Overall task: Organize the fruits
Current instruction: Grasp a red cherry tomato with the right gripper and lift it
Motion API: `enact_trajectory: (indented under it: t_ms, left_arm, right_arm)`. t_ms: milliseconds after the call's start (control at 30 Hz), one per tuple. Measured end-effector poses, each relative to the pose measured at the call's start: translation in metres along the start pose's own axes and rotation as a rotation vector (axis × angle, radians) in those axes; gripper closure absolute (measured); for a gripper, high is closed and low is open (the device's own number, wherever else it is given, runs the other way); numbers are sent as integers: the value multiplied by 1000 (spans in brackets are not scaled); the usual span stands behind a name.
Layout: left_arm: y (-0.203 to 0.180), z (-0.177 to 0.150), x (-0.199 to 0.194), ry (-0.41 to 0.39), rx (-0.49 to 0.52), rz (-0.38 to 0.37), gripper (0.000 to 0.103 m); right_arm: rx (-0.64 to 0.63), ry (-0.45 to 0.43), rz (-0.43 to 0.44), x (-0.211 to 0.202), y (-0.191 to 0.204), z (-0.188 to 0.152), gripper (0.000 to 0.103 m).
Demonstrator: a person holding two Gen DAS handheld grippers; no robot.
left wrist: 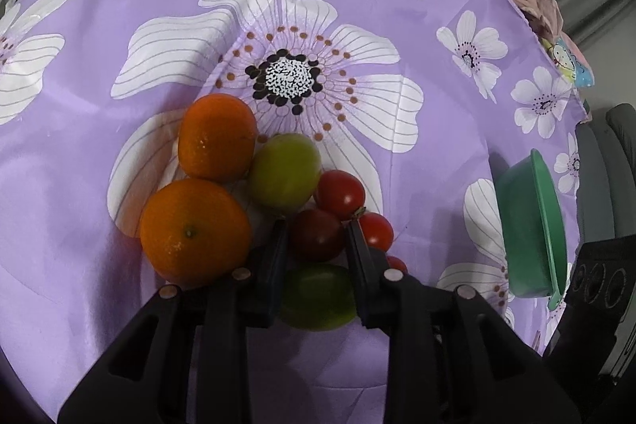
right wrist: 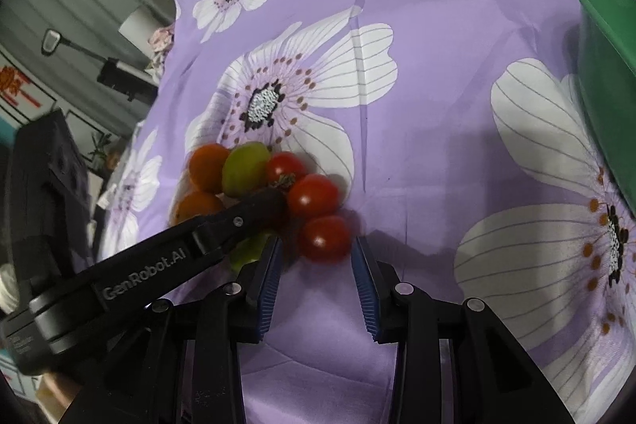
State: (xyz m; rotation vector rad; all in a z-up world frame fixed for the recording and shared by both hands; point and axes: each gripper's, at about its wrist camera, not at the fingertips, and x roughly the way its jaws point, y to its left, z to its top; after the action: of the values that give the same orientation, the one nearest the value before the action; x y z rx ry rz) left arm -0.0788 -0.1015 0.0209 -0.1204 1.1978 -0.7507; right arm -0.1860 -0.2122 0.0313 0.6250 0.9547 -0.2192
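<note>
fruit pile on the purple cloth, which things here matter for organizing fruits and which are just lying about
Belongs to the job:
- two oranges
- green tomatoes
- red cherry tomatoes
- green bowl
- left hand-held gripper
- right hand-held gripper

Just lying about:
- floral tablecloth
- cartoon-print item at the table edge

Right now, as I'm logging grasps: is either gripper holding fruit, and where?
The left gripper clamps a dark red cherry tomato across its sides. The right gripper holds nothing; a red tomato sits at its fingertips.
</note>
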Motion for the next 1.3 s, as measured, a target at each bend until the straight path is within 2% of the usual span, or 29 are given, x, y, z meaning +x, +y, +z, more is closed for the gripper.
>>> enact_trajectory:
  t_ms: [300,367,567,933,1033,1200,1300]
  left_arm:
    - [2,0,0,-5,-13,-3,75]
    - [1,0,0,-7,-9,0,75]
    - [1,0,-1,-12,-14,-3,75]
    - [-7,0,-24,-87,18,-26,75]
    - [-12,-2,-33,-110,32,-34,75]
    - [-21,-3,-46,-157,64,-59,75]
    - [-25,-4,-47,-171,76,-48,75]
  right_arm:
    - [-18,-35,-25,2,3,2,66]
    - [-31,-45,-46,3,5,2,73]
    - [-34,-52,-54,2,5,0,73]
    - [0,-106,-60,-16,-2,2,73]
    - [15,-120,-35,-23,-3,4,73]
    - [14,-173,-31,-39,-2,5,73]
    - [13,-198,-33,-45,-2,6,73]
